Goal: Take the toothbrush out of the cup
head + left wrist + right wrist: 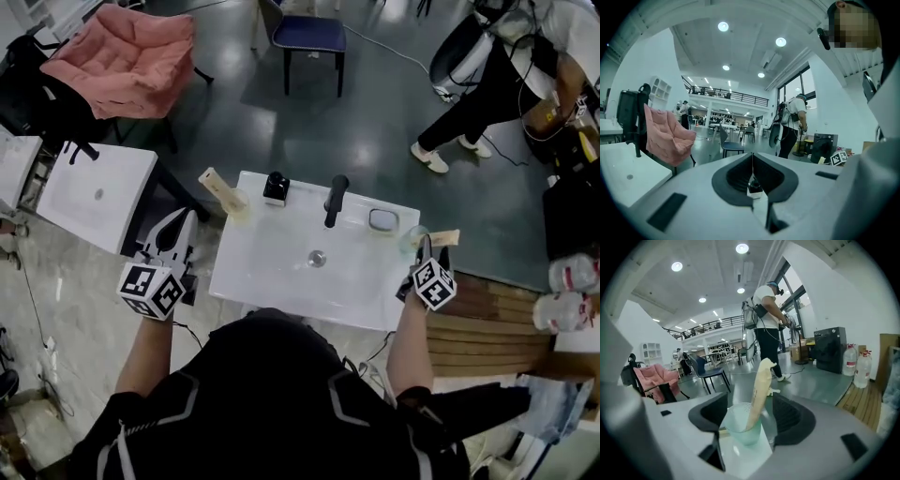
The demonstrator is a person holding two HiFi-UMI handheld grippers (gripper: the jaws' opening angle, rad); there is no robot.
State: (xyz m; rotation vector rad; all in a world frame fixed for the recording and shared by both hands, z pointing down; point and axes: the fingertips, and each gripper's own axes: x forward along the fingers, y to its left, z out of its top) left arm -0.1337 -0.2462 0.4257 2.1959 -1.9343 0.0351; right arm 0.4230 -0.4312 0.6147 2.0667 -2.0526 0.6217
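Your right gripper (750,414) is spread wide, and a pale green, see-through cup (740,427) stands between its jaws on the white surface (751,456). The jaw on the right of the right gripper view stands clear of the cup. The other is just beside the cup's wall, and I cannot tell whether it touches. Inside the cup is the toothbrush (759,387), in a cream wrapper. It leans away from you and to the right, and its top rises well above the rim and the jaws.

From the head view, that gripper (427,248) sits at the right end of the surface (253,239), with the cup (412,240) right at its tips and the toothbrush (442,237) slanting off to its right. To its left come a small grey dish (382,220), then the black tap (335,200), then a black bottle (276,187).

Your left gripper (752,158) is pressed together and holds nothing. It (176,225) hovers off the left edge of the surface, pointing roughly level. Ahead of it and to its right, on the far left corner, another wrapped brush (220,189) leans out of a second cup. The black bottle (754,187) shows through the hollow behind the closed tips, well beyond them.
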